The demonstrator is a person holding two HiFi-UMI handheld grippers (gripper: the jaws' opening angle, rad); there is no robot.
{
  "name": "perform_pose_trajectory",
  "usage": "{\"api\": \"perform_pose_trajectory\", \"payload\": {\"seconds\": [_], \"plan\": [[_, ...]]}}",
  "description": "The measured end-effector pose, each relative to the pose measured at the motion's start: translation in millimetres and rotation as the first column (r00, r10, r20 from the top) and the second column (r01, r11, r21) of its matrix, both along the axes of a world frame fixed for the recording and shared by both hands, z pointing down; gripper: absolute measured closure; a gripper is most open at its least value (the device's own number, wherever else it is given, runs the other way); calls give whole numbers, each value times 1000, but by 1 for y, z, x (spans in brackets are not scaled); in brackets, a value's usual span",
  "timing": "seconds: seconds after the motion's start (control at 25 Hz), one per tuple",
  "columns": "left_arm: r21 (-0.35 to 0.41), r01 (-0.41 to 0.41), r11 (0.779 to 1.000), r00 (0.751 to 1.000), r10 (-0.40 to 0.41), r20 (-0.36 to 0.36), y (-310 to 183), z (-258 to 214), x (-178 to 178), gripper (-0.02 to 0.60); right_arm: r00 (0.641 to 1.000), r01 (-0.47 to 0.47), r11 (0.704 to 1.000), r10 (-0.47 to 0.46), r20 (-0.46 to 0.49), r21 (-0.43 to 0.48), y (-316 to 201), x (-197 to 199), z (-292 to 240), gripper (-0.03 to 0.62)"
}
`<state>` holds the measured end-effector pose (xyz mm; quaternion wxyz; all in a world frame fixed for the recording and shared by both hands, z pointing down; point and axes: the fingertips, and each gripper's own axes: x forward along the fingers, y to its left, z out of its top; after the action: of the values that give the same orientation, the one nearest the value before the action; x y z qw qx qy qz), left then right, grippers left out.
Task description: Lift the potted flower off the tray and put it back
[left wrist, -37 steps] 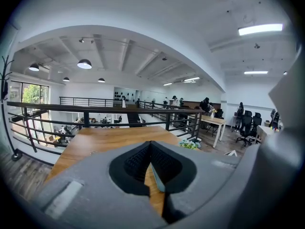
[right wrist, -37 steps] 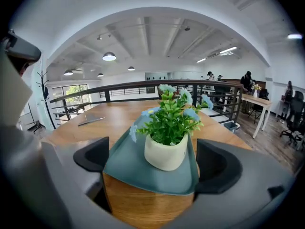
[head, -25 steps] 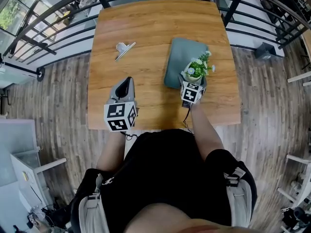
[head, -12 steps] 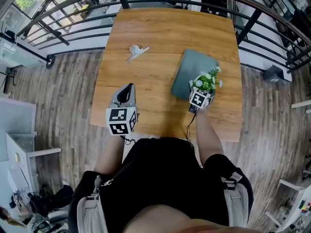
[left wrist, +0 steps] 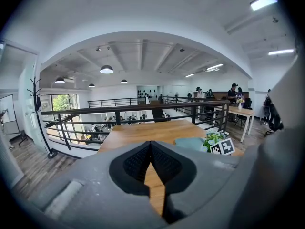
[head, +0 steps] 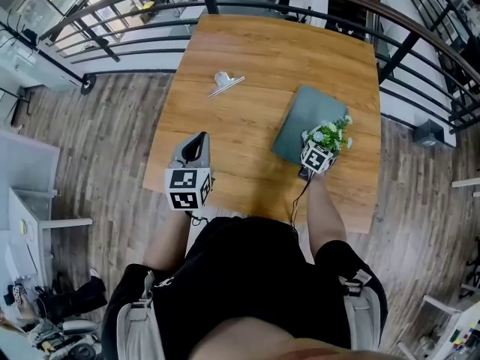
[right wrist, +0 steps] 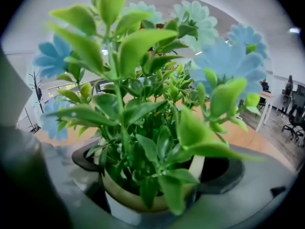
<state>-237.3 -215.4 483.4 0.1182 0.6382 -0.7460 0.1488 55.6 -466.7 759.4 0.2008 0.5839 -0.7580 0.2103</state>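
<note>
The left hand-held gripper [left wrist: 151, 148] fills the foreground, its dark padded jaws meeting at the tips with nothing between them. Beyond lies the wooden desk [left wrist: 143, 131]. On its right side sits a teal tray [left wrist: 187, 143], and just beside that a potted flower [left wrist: 211, 138] touches the marker cube [left wrist: 222, 147] of the right hand-held gripper. A black railing [left wrist: 119, 109] runs behind.
</note>
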Motion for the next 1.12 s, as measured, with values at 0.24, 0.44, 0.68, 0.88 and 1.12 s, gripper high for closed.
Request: {"api": "perform_pose_trajectory", "payload": {"seconds": [0.24,0.44,0.68,0.88,1.12], "plan": [[-1,8,1000,1000,-8,-1,-3,2,-5,566,997,70,997,-70,-24,-34,-5,1,4,14],[0,-3,1000,1000,3,-2,-10,2,-4,566,992,115,992,-118,-46,-61,-5,0,6,14],[26,-33,999,999,34,-9,-19,-4,3,566,988,134,988,-140,-69,-83,1,0,-2,14],[42,-72,996,997,73,-16,-25,-10,8,566,988,152,987,-153,-9,-45,16,-8,-26,14],[73,-134,988,990,138,-41,-39,-12,20,566,991,131,989,-132,16,73,21,-2,-99,14]]}}
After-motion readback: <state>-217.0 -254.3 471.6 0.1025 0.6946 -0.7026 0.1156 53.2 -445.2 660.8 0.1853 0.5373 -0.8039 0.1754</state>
